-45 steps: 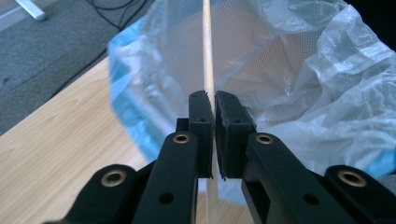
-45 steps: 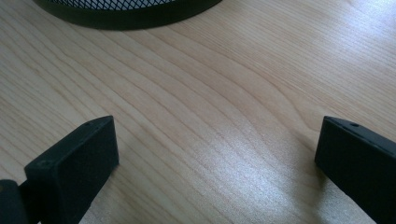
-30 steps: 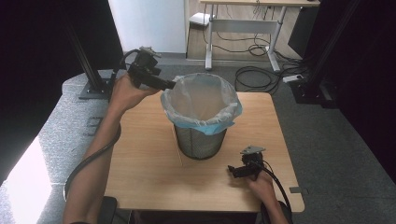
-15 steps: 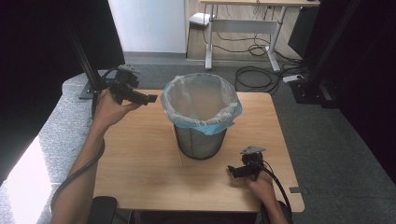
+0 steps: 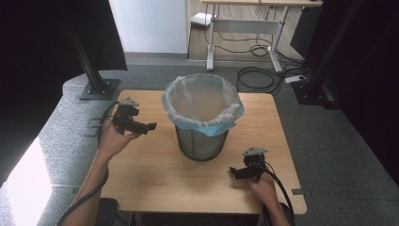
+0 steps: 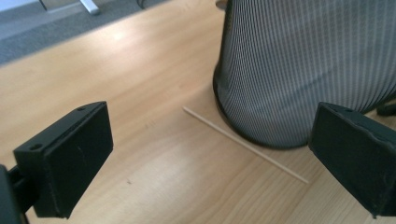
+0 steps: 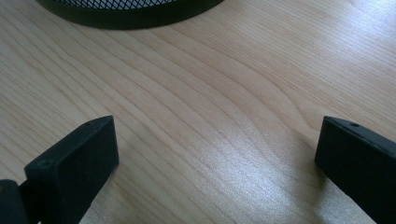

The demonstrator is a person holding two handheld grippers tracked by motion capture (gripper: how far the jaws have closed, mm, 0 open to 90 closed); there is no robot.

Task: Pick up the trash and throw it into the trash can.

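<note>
We see a wooden table [image 5: 155, 183] on grey carpet [image 5: 329, 141]. At its centre stands a black mesh bin [image 5: 201, 143] with a pale blue liner [image 5: 203, 123]. At the bin's seven o'clock, a thin wooden stick [image 5: 179, 151] lies touching its base.

My right gripper [image 7: 217, 172] jaws wide apart, low over pale wooden table [image 7: 224, 107], black mesh bin base [image 7: 130, 9] ahead

The left gripper [image 5: 149, 126] is held up in the left hand [image 5: 113, 139] with its jaws spread wide, nothing between them. The right gripper [image 5: 234, 172] sits low at the person's near right (jaws likewise wide apart), gripped by the right hand [image 5: 263, 182].
</note>
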